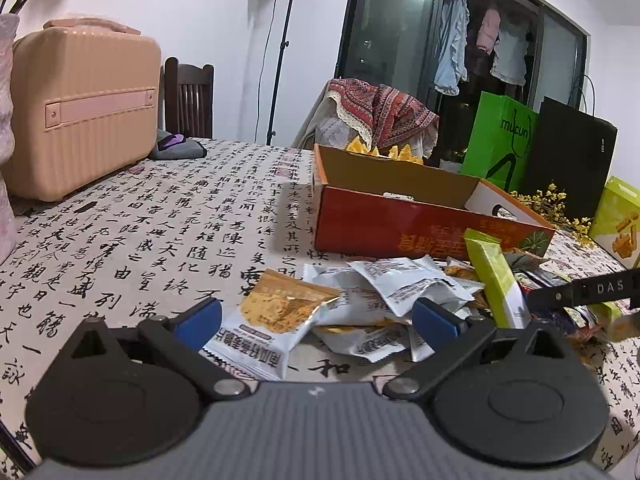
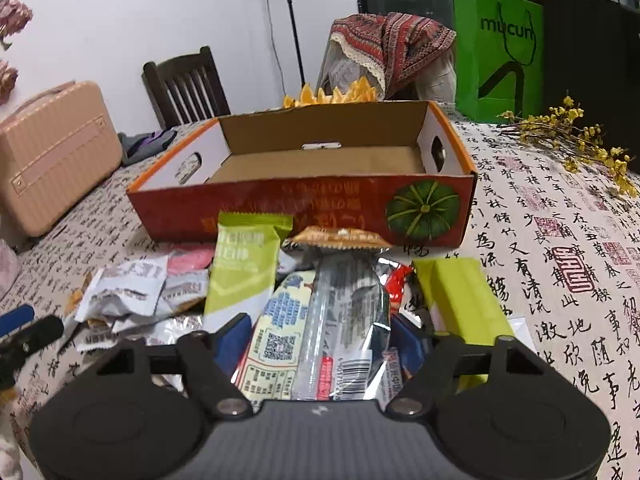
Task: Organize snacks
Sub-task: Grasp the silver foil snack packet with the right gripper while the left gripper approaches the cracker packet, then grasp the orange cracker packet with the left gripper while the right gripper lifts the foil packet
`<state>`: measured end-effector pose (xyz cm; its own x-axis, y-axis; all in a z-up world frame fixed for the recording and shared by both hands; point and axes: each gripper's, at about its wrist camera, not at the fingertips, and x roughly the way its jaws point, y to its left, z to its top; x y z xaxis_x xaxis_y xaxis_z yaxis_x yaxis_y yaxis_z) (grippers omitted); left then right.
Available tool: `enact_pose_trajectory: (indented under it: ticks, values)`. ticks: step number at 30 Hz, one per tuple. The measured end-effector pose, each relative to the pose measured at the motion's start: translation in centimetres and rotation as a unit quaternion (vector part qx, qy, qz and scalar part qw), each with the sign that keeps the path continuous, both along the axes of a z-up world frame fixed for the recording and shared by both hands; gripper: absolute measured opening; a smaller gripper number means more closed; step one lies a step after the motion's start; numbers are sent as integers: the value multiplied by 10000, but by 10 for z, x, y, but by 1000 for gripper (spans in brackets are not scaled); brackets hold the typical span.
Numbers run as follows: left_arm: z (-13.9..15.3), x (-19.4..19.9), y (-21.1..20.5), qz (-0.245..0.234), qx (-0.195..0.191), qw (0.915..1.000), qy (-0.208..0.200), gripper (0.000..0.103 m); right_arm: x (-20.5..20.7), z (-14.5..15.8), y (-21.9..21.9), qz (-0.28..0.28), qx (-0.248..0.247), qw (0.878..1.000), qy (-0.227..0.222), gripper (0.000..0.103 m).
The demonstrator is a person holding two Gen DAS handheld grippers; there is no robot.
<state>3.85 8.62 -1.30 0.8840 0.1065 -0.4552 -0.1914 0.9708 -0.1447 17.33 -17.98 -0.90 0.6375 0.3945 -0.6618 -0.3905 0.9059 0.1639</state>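
Before one cardboard box (image 2: 304, 168), right gripper (image 2: 320, 340) jaws clasp two packets (image 2: 320, 320) (left gripper (image 1: 316, 320) jaws spread).

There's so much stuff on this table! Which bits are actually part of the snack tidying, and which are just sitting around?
Part of the job:
- pile of snack packets
- open cardboard box, nothing inside yet
- right gripper, with packets between its fingers
- left gripper, open near the pile

Just lying about:
- pink case
- green bag
- yellow flower sprig
- patterned cloth
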Motion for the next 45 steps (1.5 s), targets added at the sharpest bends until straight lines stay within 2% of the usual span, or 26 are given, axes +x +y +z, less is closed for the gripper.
enact_pose_trajectory:
  ticks: [3,4,10,18,25,28,30,32,33,39,45]
  values:
    - [-1,2,5,50,-8,10000,38,103,-4,2,1,28,-120,9999,-106,58]
    - [-2,2,6,71,-8,10000,39,103,-7,3,0,33,-120,9998,-152,56]
    - [0,7,21,237,119,9996,101,103,-33,14,-13,13,55,9978,-661,56]
    - [-3,26,39,122,325,9980,529,103,-64,33,-28,-135,382,9887,-1446,55]
    - [-12,42,38,-302,293,9949,915,103,-69,34,-35,-293,600,9865,-1497,56]
    - [-13,44,39,-448,178,9945,935,96,-70,31,-35,-301,642,9868,-1459,56]
    - [-13,42,41,-604,34,9941,902,80,-72,30,-33,-301,665,9868,-1444,56]
    - [-13,39,41,-796,-92,9931,858,54,-72,29,-33,-295,682,9870,-1428,56]
    - [-12,38,41,-865,-105,9927,830,51,-73,29,-32,-293,676,9870,-1425,56]
    - [-9,29,37,-832,-52,9939,724,48,-76,28,-33,-264,716,9870,-1415,56]
    - [10,17,37,-730,45,9966,388,48,-78,29,-36,-273,763,9863,-1439,56]
